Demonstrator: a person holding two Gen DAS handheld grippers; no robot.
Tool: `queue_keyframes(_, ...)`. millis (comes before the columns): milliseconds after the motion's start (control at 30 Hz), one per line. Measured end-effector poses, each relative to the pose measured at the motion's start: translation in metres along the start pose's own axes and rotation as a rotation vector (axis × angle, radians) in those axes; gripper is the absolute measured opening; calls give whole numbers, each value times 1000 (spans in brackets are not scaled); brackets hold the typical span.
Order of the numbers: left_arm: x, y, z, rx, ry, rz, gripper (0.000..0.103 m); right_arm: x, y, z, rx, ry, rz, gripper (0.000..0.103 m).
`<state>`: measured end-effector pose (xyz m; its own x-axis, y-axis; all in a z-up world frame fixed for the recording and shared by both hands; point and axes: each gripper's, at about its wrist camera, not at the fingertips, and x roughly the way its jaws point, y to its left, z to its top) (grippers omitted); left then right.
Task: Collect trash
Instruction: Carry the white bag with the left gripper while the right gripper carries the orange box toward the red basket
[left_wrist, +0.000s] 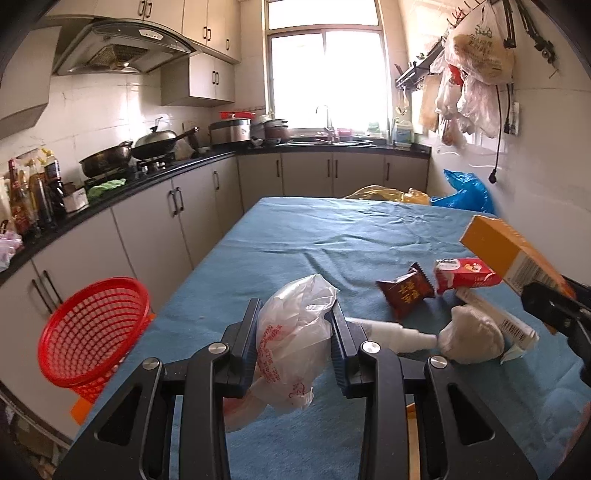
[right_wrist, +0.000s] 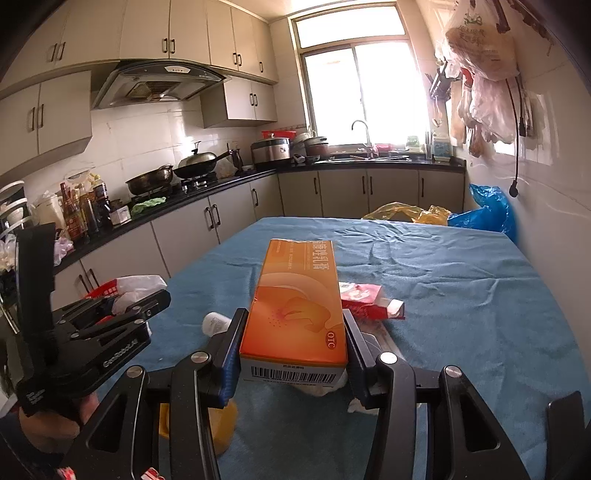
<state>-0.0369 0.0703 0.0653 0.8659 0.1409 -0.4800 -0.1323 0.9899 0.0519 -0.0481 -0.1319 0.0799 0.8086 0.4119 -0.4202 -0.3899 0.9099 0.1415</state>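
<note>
My left gripper (left_wrist: 295, 317) is shut on a crumpled white plastic bag (left_wrist: 295, 332) with red print, held above the blue tablecloth (left_wrist: 332, 236). A red mesh basket (left_wrist: 92, 328) stands tilted off the table's left edge. My right gripper (right_wrist: 291, 332) is shut on an orange medicine box (right_wrist: 299, 302), which also shows at the right of the left wrist view as the orange box (left_wrist: 513, 251). On the cloth lie a dark red snack wrapper (left_wrist: 406, 291), a red and white packet (left_wrist: 465, 275), a white spray bottle (left_wrist: 399, 334), a grey wad (left_wrist: 472, 339) and a white carton (left_wrist: 506, 325).
A black counter (left_wrist: 147, 173) with pans, bottles and a sink runs along the left and far walls. Yellow bags (right_wrist: 406, 212) and a blue bag (right_wrist: 487, 210) sit at the table's far end. Plastic bags (left_wrist: 476, 59) hang on the right wall. An orange object (right_wrist: 221, 421) lies under my right gripper.
</note>
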Motion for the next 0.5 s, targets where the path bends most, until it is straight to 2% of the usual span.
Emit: queue_keyframes(500, -14, 5, -4, 11, -6, 29, 33, -20, 15, -4, -11, -7, 13, 52)
